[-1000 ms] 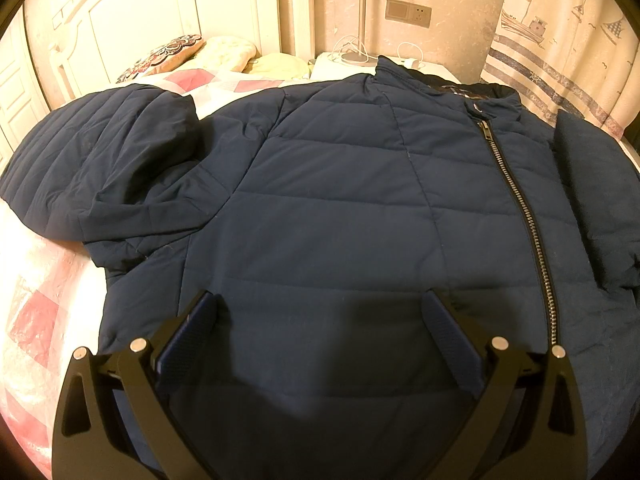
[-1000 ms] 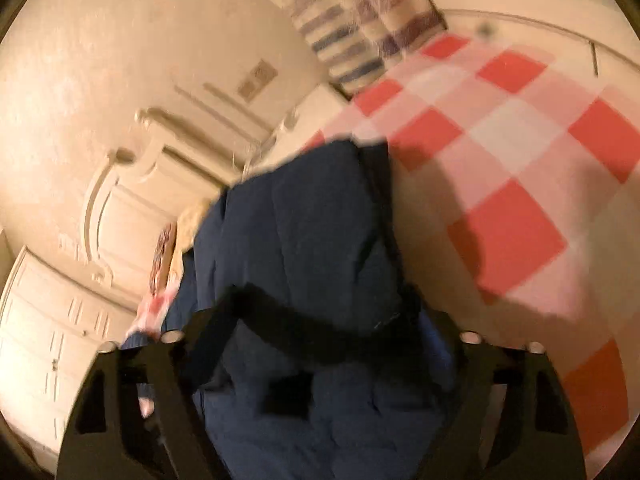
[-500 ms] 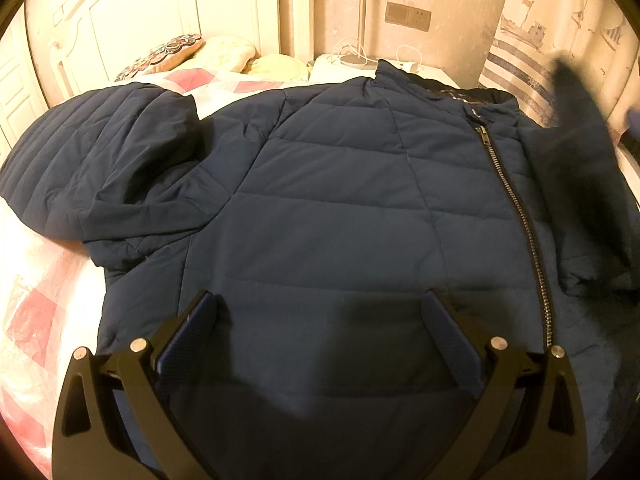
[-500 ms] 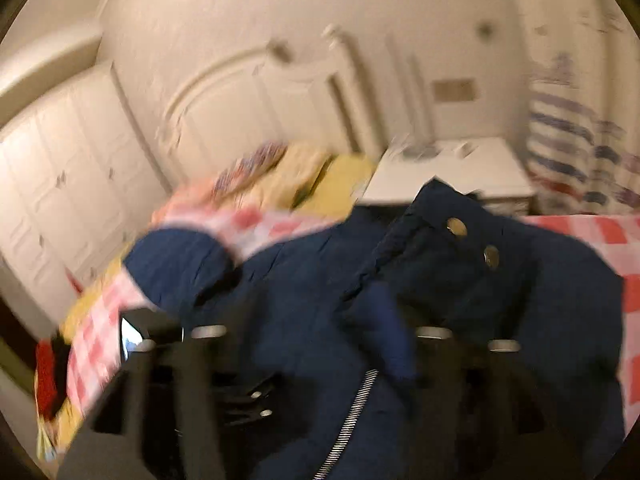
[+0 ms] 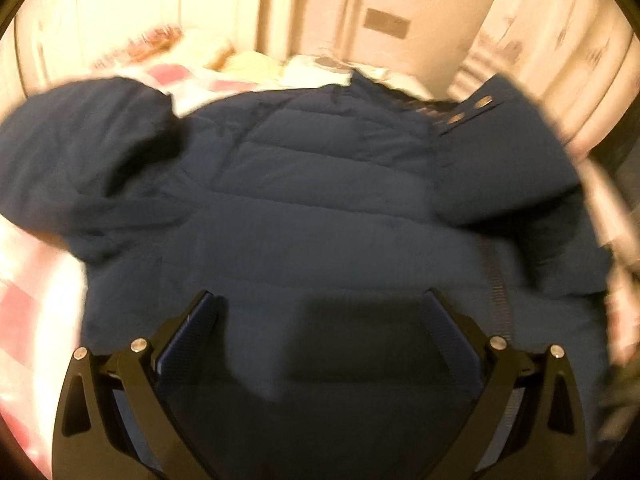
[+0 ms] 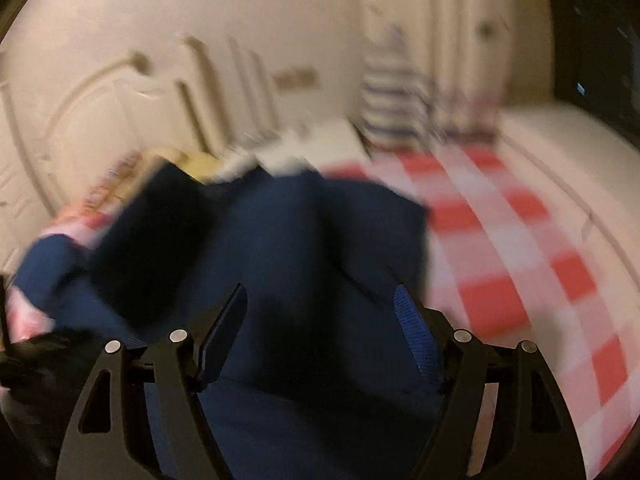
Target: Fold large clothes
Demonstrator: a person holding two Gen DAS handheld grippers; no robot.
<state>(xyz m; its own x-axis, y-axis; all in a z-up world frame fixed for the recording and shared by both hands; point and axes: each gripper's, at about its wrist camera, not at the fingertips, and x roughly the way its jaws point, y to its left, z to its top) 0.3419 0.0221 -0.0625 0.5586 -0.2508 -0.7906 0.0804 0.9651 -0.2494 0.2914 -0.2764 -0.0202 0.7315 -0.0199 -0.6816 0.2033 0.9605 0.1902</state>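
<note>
A navy quilted jacket [image 5: 320, 184] lies face up on the bed. Its right sleeve [image 5: 504, 160], with two metal snaps, lies folded across the chest and covers the upper zipper. Its left sleeve [image 5: 80, 152] is bunched at the left. My left gripper [image 5: 320, 312] is open and empty, hovering over the jacket's lower front. My right gripper [image 6: 320, 308] is open above the jacket [image 6: 280, 248] at its right side; nothing is between its fingers. Both views are motion-blurred.
The bed has a red and white checked cover [image 6: 500, 240]. Pillows [image 5: 208, 52] lie by the white headboard [image 6: 120, 92]. A white nightstand [image 6: 320, 140] and striped curtain [image 6: 396, 96] stand at the back.
My right gripper carried the right sleeve over the chest, let it go and opened. The sleeve now lies folded across the jacket. Both cameras shifted and blurred.
</note>
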